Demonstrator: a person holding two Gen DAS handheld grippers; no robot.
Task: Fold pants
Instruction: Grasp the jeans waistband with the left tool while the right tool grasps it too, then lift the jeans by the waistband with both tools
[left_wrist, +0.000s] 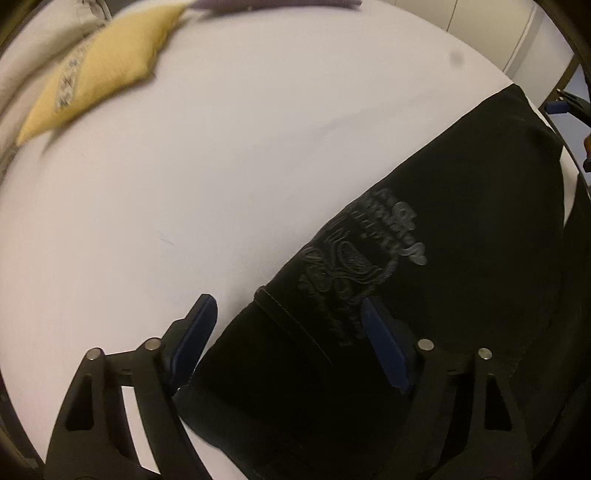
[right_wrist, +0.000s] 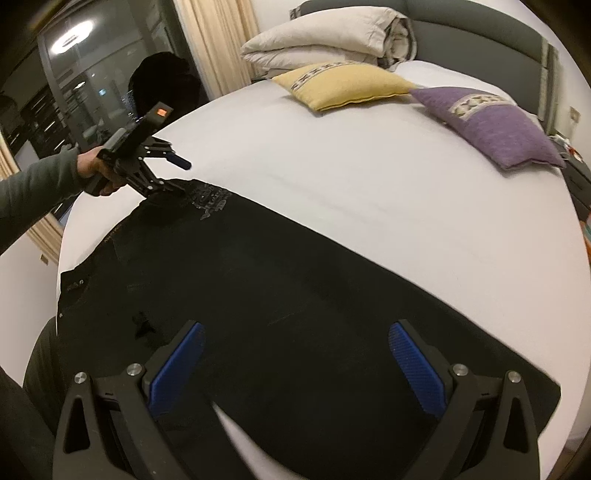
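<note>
The left gripper (right_wrist: 173, 173) stands wide open with nothing between its fingers, one finger over the waistband corner of the black pants (right_wrist: 295, 295), which lie flat along the near edge of the white bed (right_wrist: 369, 166). The right gripper (right_wrist: 295, 365) hovers wide open over a pant leg, also empty. A yellow pillow (right_wrist: 347, 85) and a purple pillow (right_wrist: 495, 125) sit well apart from the pants, bare sheet between.

I'm seeing the pants (right_wrist: 280, 295) lying on the bed (right_wrist: 351, 177). Two cushions (right_wrist: 347, 85) are sitting behind them, a folded duvet (right_wrist: 325, 40) lying farther back.
</note>
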